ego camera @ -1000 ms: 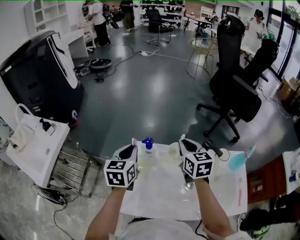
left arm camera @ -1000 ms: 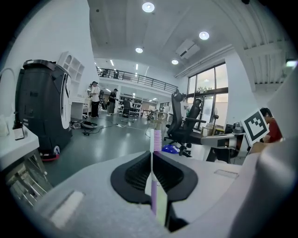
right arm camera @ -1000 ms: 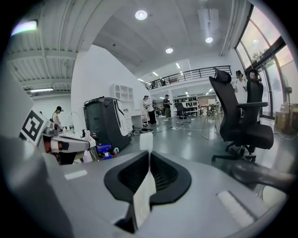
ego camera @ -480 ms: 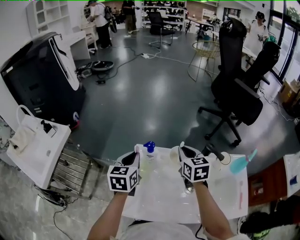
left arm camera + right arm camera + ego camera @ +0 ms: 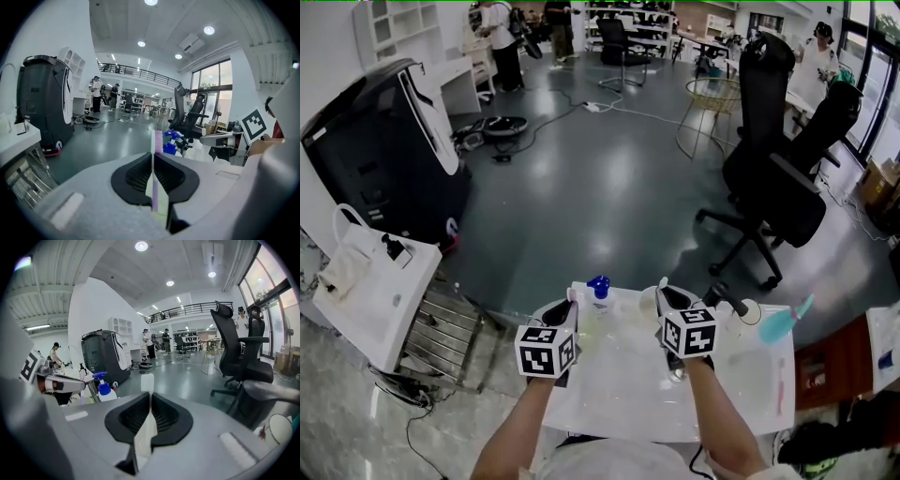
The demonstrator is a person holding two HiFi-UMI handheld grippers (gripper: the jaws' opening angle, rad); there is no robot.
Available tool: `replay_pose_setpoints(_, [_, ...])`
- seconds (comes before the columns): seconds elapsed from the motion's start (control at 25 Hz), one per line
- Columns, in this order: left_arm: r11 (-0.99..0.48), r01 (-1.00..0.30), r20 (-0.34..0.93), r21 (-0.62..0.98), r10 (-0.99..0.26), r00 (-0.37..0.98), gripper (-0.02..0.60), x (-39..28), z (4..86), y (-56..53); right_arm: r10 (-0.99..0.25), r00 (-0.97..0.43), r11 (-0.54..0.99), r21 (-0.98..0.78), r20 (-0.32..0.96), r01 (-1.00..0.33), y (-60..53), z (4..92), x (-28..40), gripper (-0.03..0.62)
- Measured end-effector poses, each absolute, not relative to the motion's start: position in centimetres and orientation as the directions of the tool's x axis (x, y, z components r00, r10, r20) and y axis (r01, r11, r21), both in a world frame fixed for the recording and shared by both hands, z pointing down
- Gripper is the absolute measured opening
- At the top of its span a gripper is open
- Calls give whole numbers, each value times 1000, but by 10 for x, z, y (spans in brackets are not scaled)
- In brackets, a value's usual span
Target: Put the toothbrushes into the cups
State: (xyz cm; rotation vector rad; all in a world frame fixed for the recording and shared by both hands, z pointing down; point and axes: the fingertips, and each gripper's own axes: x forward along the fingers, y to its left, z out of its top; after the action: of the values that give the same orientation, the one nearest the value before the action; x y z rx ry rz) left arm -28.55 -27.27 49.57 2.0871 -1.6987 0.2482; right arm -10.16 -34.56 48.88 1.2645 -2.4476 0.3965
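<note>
Both tools have sunk a little toward the bench [image 5: 628, 403] versus a second ago. Left tool [image 5: 153, 157] is clenched on the pink toothbrush [image 5: 158, 139], right tool [image 5: 149, 397] is clenched on the white toothbrush [image 5: 147, 382], heads up on both.

Head view: one cup [image 5: 648, 304] at 10 o'clock of the right tool, blue pump bottle [image 5: 598, 287] at 1 o'clock of the left.

Risk as I read it: the handle ends hang under the tools where I can't see them. One could catch a rim and tip a cup. The second cup is too washed out to place.
</note>
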Motion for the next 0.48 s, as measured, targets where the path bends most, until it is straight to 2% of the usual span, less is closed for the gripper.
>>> replay_pose_setpoints(0.36, [-146, -965, 399, 219, -889, 225, 23, -287, 496, -272, -726, -525, 550, -83, 445, -831, -345, 491, -98, 34])
replay_pose_setpoints(0.48, [-145, -965, 393, 217, -892, 222, 48, -287, 494, -272, -726, -527, 547, -93, 441, -832, -344, 490, -98, 43])
